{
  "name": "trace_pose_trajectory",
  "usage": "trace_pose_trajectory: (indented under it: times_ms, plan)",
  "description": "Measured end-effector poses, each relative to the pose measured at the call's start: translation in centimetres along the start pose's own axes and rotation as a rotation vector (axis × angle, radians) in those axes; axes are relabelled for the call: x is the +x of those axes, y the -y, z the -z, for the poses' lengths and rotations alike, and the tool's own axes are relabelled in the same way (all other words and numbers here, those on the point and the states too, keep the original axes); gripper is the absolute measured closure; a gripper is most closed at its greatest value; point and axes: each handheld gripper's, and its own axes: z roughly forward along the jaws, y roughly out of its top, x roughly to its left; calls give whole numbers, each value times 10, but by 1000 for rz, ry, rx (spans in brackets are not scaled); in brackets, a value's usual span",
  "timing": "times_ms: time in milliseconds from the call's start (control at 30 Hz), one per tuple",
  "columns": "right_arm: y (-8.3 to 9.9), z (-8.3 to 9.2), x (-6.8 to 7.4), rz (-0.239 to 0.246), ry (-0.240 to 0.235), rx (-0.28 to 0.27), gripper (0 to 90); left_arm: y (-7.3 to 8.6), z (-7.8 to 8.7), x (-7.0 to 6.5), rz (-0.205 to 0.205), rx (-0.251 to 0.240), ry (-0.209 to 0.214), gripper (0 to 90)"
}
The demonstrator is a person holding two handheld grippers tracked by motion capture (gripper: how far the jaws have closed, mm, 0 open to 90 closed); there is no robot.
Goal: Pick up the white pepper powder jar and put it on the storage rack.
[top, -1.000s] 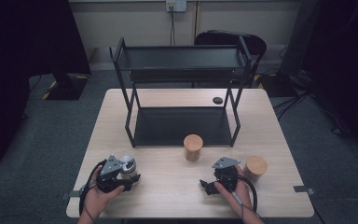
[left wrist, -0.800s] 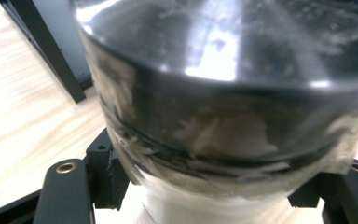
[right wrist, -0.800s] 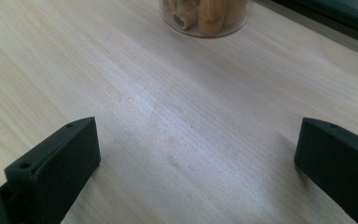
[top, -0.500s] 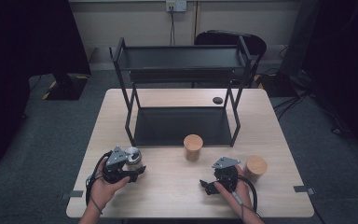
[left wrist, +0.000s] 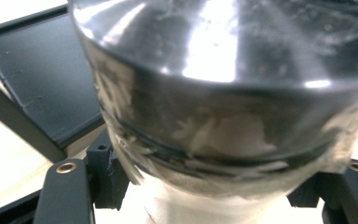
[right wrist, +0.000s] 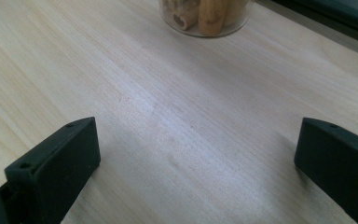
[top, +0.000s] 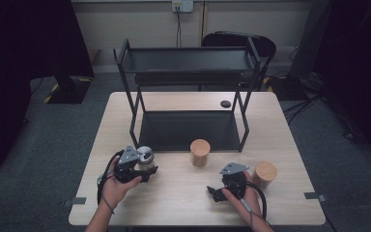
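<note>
Carried forward and toward the table's middle since 1 second ago, the left gripper (top: 140, 170) now sits near the front edge of the black rack (top: 188, 130), while the right gripper (top: 228, 182) has kept its place. Between the left jaws, clamped low on its glass body, is the metal-lidded jar (top: 145, 155), lid looming close in the left gripper view (left wrist: 223, 42). Glass and smooth steel look slippery and breakable; a grip below the lid seems safest. Right jaws stand wide over bare table (right wrist: 177, 135). Beyond stand 2 wooden-lidded jars (top: 199, 152), (top: 264, 173).
</note>
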Motion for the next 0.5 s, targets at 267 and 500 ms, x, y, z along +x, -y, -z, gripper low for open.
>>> trace_pose_trajectory:
  times_ms: [267, 500]
  plan:
    - [0, 0, 0, -1, 0, 0, 0, -10, -11, 2, -4, -3, 3, 306]
    - [0, 0, 0, -1, 0, 0, 0, -20, -19, 4, -5, -13, -1, 306]
